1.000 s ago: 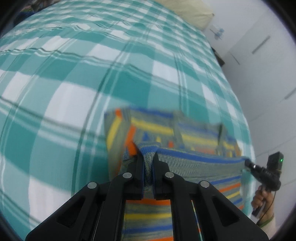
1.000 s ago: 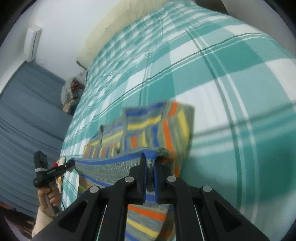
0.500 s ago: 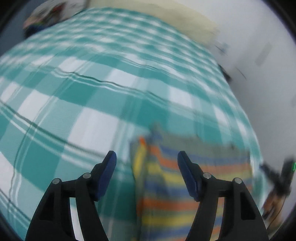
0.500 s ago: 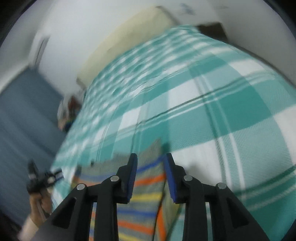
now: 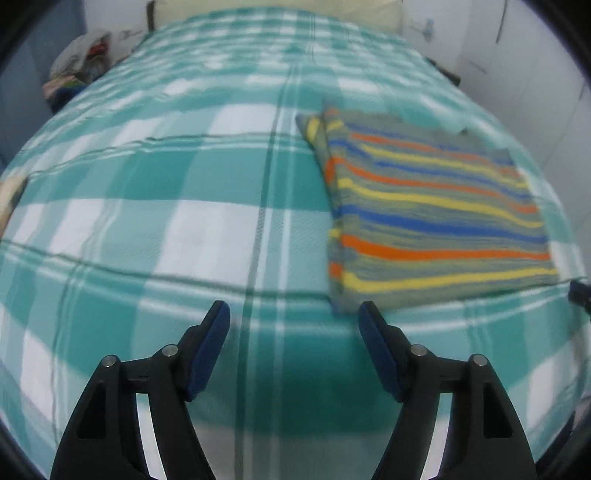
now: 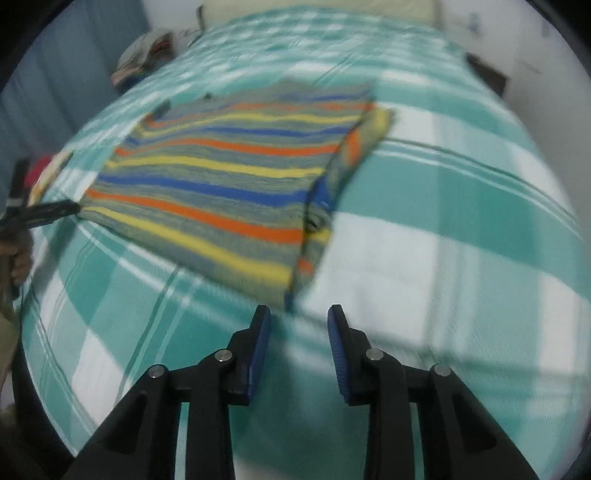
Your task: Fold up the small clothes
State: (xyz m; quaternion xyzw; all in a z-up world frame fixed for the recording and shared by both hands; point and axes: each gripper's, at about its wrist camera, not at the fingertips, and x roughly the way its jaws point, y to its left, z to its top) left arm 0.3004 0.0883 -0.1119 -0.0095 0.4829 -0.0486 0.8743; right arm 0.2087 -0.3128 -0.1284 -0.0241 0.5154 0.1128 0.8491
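Observation:
A striped garment in grey, orange, yellow and blue lies folded flat on the teal-and-white checked bedspread. In the left wrist view it lies ahead and to the right of my left gripper, which is wide open and empty, a little short of its near edge. In the right wrist view the same garment lies ahead and to the left of my right gripper, which is open and empty just short of its near right corner. The left gripper's tip also shows at the left edge of the right wrist view.
A cream pillow lies at the head of the bed. A heap of clothes sits beyond the bed's far left edge. White cupboard doors stand to the right, a blue curtain to the left.
Both grippers were shut on the garment's folded edge. They have let it go, opened, and pulled back toward the near side of the bed. The garment now lies flat.

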